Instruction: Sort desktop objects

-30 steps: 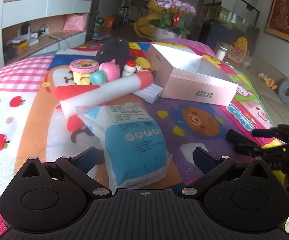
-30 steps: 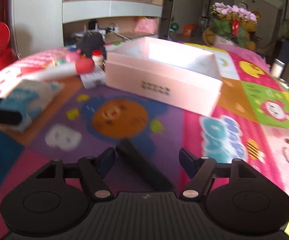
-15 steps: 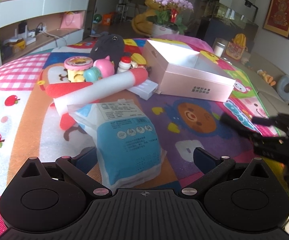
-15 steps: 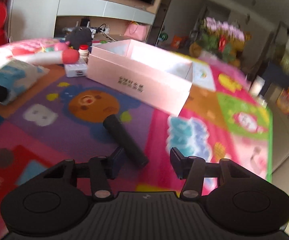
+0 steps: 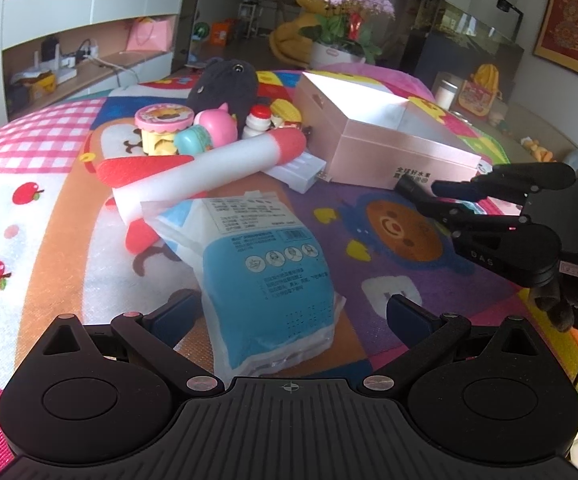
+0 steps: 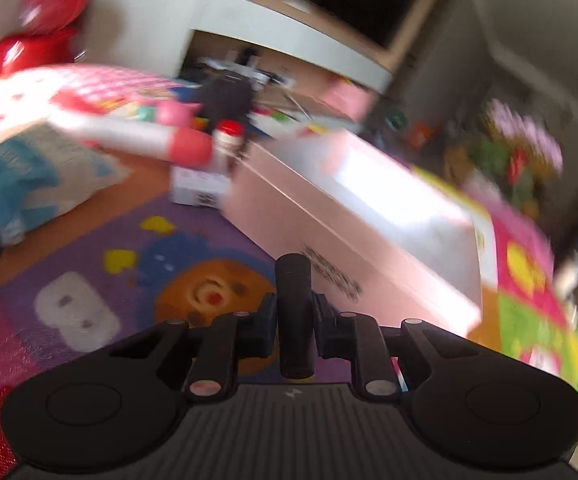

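Observation:
My right gripper [image 6: 294, 316] has its jaws closing, and its pads press on a black cylinder [image 6: 294, 280] that sticks out forward between them. In the left wrist view this right gripper [image 5: 429, 196] hangs above the mat at the right, in front of the open pink box [image 5: 385, 152], with the cylinder's tip [image 5: 405, 188] showing. My left gripper [image 5: 289, 310] is open low over the mat. A blue and white packet [image 5: 265, 280] lies between its fingers, and the pads stand apart from it. The right wrist view is blurred.
A colourful play mat [image 5: 393, 232] covers the surface. A red and white foam rocket [image 5: 209, 172], a small white box [image 5: 297, 168], a red-capped bottle [image 5: 257, 120], pastel toys [image 5: 169, 124] and a black plush [image 5: 225, 88] crowd the far left. The pink box [image 6: 369, 216] stands close ahead.
My right gripper has closed on the black cylinder that lay on the mat, raised it and rolled, moving toward the pink box. My left gripper and the packet have stayed put.

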The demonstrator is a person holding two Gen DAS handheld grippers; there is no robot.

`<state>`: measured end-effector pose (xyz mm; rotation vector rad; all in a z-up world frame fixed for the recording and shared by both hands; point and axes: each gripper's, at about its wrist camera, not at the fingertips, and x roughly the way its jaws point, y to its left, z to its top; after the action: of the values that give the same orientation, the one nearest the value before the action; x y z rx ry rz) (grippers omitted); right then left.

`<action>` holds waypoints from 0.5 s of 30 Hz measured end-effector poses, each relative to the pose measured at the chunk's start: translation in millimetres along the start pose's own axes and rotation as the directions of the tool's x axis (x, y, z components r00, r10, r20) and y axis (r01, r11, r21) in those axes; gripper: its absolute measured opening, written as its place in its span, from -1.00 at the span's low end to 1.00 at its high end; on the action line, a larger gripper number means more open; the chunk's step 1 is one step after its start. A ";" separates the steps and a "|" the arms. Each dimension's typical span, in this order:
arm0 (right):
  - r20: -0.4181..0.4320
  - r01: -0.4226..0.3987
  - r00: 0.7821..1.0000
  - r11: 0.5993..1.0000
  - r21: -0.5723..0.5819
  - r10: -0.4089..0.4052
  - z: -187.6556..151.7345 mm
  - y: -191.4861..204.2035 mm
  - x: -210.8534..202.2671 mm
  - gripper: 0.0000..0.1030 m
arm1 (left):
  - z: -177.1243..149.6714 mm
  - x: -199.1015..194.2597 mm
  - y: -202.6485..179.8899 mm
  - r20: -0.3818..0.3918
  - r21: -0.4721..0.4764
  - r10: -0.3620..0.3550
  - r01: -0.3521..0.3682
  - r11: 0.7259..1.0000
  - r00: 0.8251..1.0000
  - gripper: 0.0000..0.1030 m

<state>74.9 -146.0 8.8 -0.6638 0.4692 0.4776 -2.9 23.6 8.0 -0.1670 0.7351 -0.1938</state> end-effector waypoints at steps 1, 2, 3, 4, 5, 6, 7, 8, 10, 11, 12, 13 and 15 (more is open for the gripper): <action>-0.004 0.005 1.000 1.000 -0.004 -0.005 0.5 -0.5 0.2 -0.56 | -0.2 -0.2 0.3 0.002 -0.002 -0.004 0.004 1.000 1.000 1.00; -0.020 0.009 1.000 1.000 0.011 -0.009 -0.3 -3.2 0.6 -0.37 | -0.3 -0.4 0.6 0.005 -0.003 -0.007 0.007 1.000 1.000 1.00; -0.037 0.016 0.999 0.999 0.034 -0.015 -2.2 -6.6 0.7 -0.26 | -0.3 -0.6 0.5 0.006 -0.004 -0.010 0.010 1.000 1.000 1.00; -0.051 0.024 0.998 0.998 0.050 -0.021 -5.8 -9.6 0.3 -0.09 | -0.4 -0.6 0.5 0.007 -0.004 -0.012 0.012 1.000 1.000 1.00; -0.062 0.038 0.997 0.998 0.054 -0.034 -10.1 -11.6 -0.6 -0.02 | -0.2 0.1 0.5 0.008 -0.004 -0.013 0.013 1.000 1.000 1.00; -0.076 0.072 0.995 0.996 0.049 -0.068 -14.7 -13.2 -0.3 -0.02 | -0.2 0.4 0.2 0.009 -0.005 -0.014 0.014 1.000 1.000 1.00; -0.091 0.120 0.989 0.992 0.044 -0.116 -17.8 -15.5 1.8 0.02 | -0.3 0.6 -0.4 0.010 -0.005 -0.015 0.015 1.000 1.000 1.00; -0.099 0.176 0.980 0.984 0.040 -0.171 -22.0 -17.3 2.9 0.04 | -0.1 1.4 -1.1 0.012 -0.006 -0.016 0.016 1.000 1.000 1.00; -0.109 0.274 0.957 0.961 0.040 -0.269 -25.9 -20.7 4.0 0.07 | -0.3 0.4 -3.1 0.019 -0.004 -0.017 0.018 1.000 1.000 1.00; -0.108 0.291 0.953 0.954 0.074 -0.283 -26.7 -23.6 2.2 0.14 | -0.3 0.2 -4.4 0.023 0.001 -0.015 0.015 1.000 1.000 1.00; -0.107 0.280 0.958 0.951 0.129 -0.268 -26.5 -27.3 -0.9 0.20 | -0.7 -0.7 -5.9 0.029 0.005 -0.010 0.010 1.000 1.000 1.00; -0.106 0.254 0.966 0.946 0.200 -0.236 -25.7 -31.5 -4.6 0.36 | -0.6 -1.2 -7.1 0.036 0.008 -0.002 0.001 1.000 0.999 1.00; -0.103 0.184 0.982 0.908 0.377 -0.156 -23.6 -40.3 -9.5 0.62 | 0.5 -2.7 -9.0 0.056 0.009 0.020 -0.020 1.000 0.998 1.00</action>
<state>83.7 -192.2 16.4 -0.3361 0.5487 0.1863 -5.6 15.6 12.1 -0.1557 0.6800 -0.1728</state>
